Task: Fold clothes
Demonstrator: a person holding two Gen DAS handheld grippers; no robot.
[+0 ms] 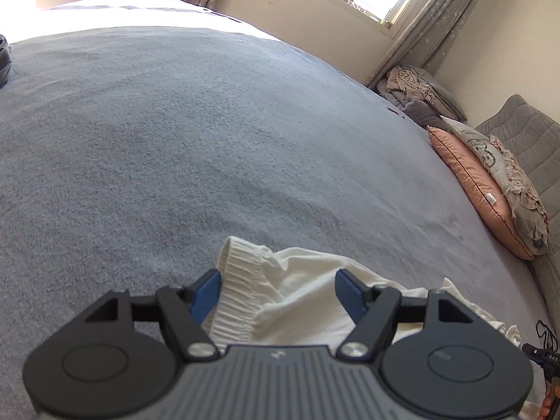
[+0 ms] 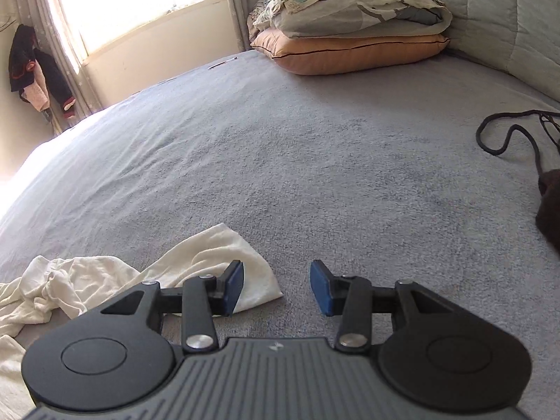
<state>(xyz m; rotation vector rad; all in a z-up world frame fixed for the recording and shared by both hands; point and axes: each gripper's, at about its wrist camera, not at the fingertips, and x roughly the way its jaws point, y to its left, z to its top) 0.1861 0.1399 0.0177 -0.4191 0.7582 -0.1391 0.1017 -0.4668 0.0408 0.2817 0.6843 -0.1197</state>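
A white garment (image 1: 301,290) lies crumpled on the grey bed cover (image 1: 175,140), its ribbed band (image 1: 232,273) at the left. My left gripper (image 1: 278,280) hangs over it, open, with the cloth lying loose between the blue pads (image 1: 206,294), which do not press on it. In the right wrist view the same white garment (image 2: 206,255) spreads to the lower left, one corner reaching behind the left finger. My right gripper (image 2: 276,274) is open above the bare bed cover (image 2: 315,161), with nothing between its fingers.
An orange pillow (image 2: 350,52) under a folded grey quilt (image 2: 350,10) rests at the padded headboard (image 2: 472,10). A black cord (image 2: 504,136) and a dark brown cloth (image 2: 549,210) lie at the right. Clothes hang beside the window (image 2: 38,70).
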